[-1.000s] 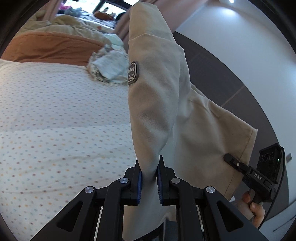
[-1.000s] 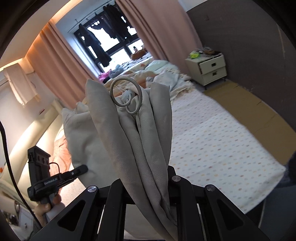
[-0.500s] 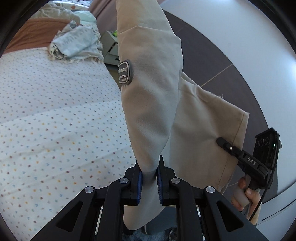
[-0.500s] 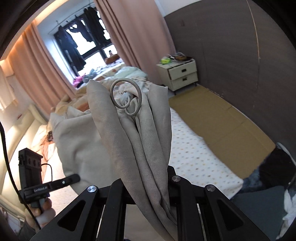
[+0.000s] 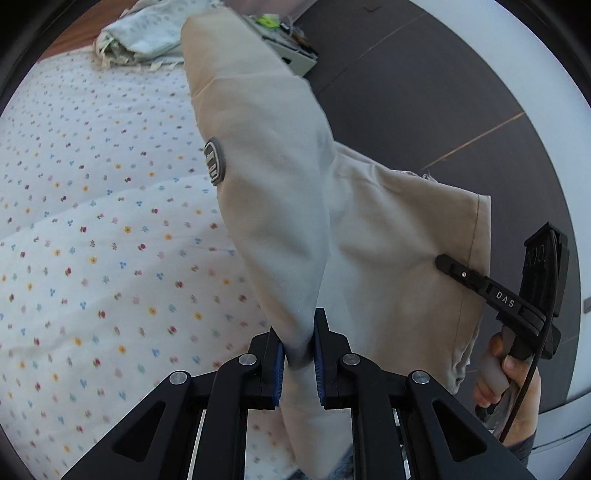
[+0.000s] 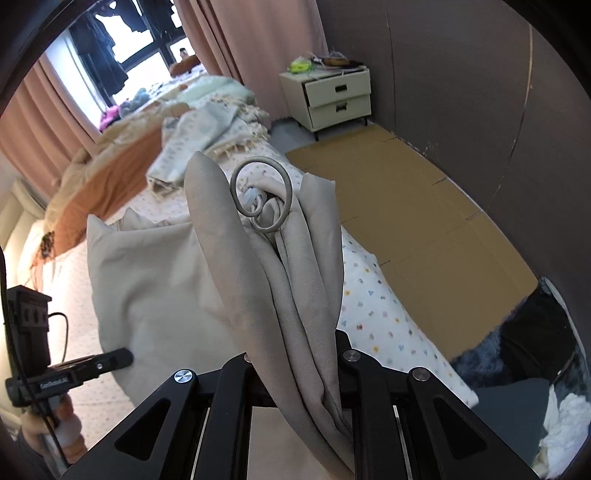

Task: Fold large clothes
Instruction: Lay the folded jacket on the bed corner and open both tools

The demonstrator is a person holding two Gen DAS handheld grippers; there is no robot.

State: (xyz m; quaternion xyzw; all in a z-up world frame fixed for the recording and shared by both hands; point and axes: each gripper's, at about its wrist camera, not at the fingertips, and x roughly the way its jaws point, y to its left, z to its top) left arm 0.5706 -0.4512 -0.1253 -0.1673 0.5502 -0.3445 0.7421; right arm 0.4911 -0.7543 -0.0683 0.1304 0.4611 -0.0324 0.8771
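Left gripper (image 5: 298, 354) is pinching a fold of the beige garment (image 5: 280, 206) between its blue pads (image 5: 279, 373), jaws narrow and clamped on cloth; the garment is hanging up and away toward 12 o'clock, above the dotted bedsheet (image 5: 96, 236). A round grey patch (image 5: 214, 161) is sitting on the cloth at about 10 o'clock from the grip, its writing too edge-on to read. In the left wrist view the right gripper (image 5: 448, 263) is showing at 3 o'clock, biting the garment's hemmed edge, with "DAS" readable in white on its finger and a hand (image 5: 506, 384) gripping the handle below. Right wrist view is showing what that one is not: the right gripper (image 6: 295, 350) is closed on a thick bunch of the beige garment (image 6: 258, 266), pads hidden by folds, and a grey drawcord loop (image 6: 261, 199) is curling at the top at 12 o'clock. The left gripper (image 6: 110, 360) is appearing at 8 o'clock, tip against the cloth, its small white label too blurred to read. Only this view is giving the cream nightstand (image 6: 334, 96) at 1 o'clock, flattened cardboard (image 6: 413, 229) on the floor, pink curtains (image 6: 240, 40), and the rumpled orange blanket (image 6: 107, 173) at 10 o'clock. A pale crumpled cloth (image 5: 147, 35) is lying at the bed's far end in the left view.
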